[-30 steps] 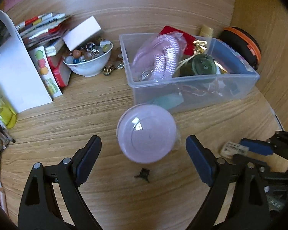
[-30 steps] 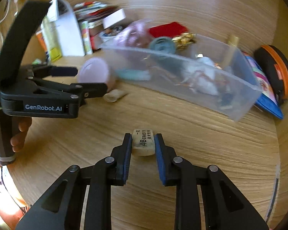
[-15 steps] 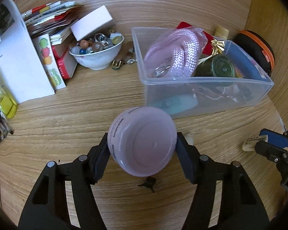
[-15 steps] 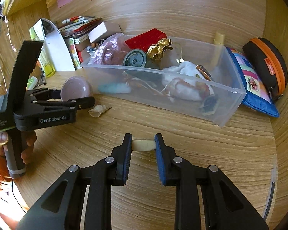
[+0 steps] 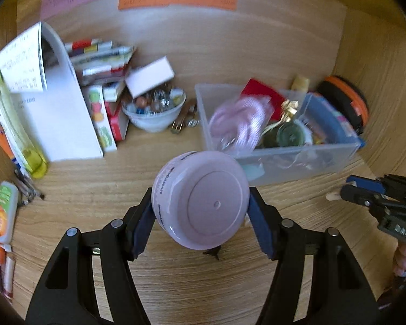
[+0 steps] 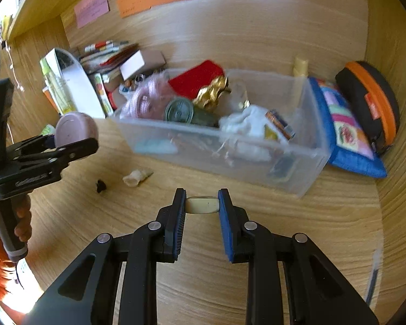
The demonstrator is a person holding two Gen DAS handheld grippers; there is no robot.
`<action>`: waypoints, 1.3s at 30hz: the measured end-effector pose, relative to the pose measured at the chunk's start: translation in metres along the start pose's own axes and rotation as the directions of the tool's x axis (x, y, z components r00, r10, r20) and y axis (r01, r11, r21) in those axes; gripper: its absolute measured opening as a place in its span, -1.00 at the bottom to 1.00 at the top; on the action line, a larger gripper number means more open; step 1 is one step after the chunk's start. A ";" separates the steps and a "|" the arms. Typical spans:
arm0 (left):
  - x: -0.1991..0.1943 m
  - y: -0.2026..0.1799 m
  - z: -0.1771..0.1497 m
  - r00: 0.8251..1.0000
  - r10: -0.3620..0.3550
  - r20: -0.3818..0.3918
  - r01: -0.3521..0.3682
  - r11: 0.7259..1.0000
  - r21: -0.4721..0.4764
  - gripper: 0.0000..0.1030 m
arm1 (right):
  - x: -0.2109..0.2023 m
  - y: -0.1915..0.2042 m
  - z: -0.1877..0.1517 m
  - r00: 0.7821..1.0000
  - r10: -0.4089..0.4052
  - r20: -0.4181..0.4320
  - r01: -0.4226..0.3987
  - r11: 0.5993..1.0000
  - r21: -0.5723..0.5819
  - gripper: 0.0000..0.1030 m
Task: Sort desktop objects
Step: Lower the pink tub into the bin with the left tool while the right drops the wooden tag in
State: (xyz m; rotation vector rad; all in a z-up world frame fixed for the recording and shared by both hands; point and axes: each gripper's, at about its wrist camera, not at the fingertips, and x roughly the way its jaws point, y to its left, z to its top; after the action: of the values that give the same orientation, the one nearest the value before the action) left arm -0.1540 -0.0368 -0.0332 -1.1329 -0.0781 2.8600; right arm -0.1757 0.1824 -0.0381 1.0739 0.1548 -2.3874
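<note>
My left gripper (image 5: 200,214) is shut on a round lilac jar (image 5: 201,199) and holds it tilted above the desk, short of the clear plastic bin (image 5: 297,162). It also shows in the right wrist view (image 6: 67,146) with the jar (image 6: 73,128). My right gripper (image 6: 202,205) is shut on a cream eraser (image 6: 202,205), raised above the desk in front of the bin (image 6: 297,173). The bin holds pink rope (image 5: 241,124), a green tin (image 6: 180,112), a red card and other bits.
A small shell (image 6: 138,176) and a black clip (image 6: 101,185) lie on the desk before the bin. A white bowl of beads (image 5: 154,109), books and a white folder (image 5: 65,124) stand at left. A blue pouch (image 6: 349,135) and an orange-black case (image 6: 370,103) sit right of the bin.
My left gripper closed on the lilac jar and lifted it off the desk. My right gripper lifted the eraser and moved up and back from the desk.
</note>
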 end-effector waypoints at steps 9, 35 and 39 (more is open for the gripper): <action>-0.021 -0.017 0.037 0.995 -0.077 0.056 0.075 0.997 0.033 0.26 | -0.022 -0.018 0.035 0.996 -0.011 0.091 0.009 1.000 0.022 -0.58; 0.089 -0.092 0.120 0.988 -0.154 -0.031 0.157 0.978 0.139 0.25 | 0.057 -0.071 0.092 0.995 -0.086 0.040 0.082 0.993 0.087 -0.58; 0.104 -0.093 0.116 0.985 -0.159 -0.062 0.166 0.977 0.132 0.26 | 0.060 -0.065 0.091 0.993 -0.105 0.051 0.102 0.993 0.056 -0.56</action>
State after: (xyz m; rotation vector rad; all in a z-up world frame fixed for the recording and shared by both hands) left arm -0.3055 0.0612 -0.0129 -1.1163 0.0266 2.6474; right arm -0.3018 0.1866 -0.0262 1.0485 0.1310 -2.5236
